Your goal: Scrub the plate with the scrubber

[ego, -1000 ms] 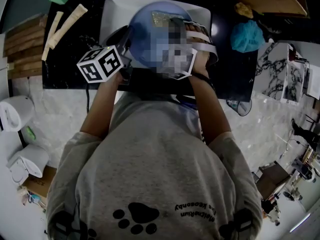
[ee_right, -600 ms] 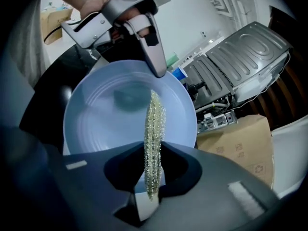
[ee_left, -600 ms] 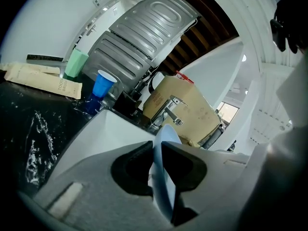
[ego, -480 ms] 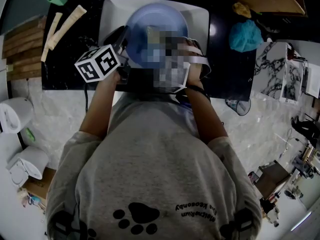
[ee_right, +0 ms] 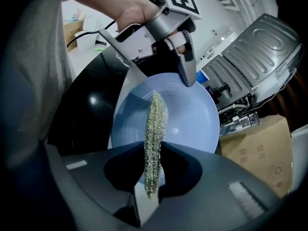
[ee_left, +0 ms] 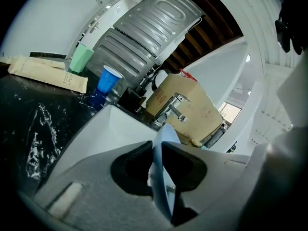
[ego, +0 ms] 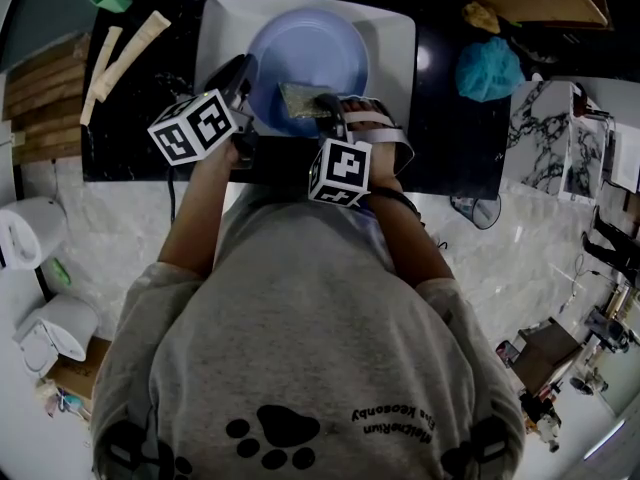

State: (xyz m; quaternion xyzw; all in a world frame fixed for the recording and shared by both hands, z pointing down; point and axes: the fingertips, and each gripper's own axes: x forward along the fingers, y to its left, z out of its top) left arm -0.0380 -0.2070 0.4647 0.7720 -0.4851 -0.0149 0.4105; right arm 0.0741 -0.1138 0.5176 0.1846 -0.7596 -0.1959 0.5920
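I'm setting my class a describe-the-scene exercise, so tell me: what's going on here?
A person is washing up with a tool in each hand. The left tool is clamped on the rim of a blue plate, holding it over the white sink. The right tool grips a glittery scrubber edge-on and has it against the plate's face, near the lower edge in the head view. Scrubbing looks under way.

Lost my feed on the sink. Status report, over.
Left gripper shut on blue plate rim, over sink. Right gripper shut on scrubber, at plate's near edge. No obstruction seen.
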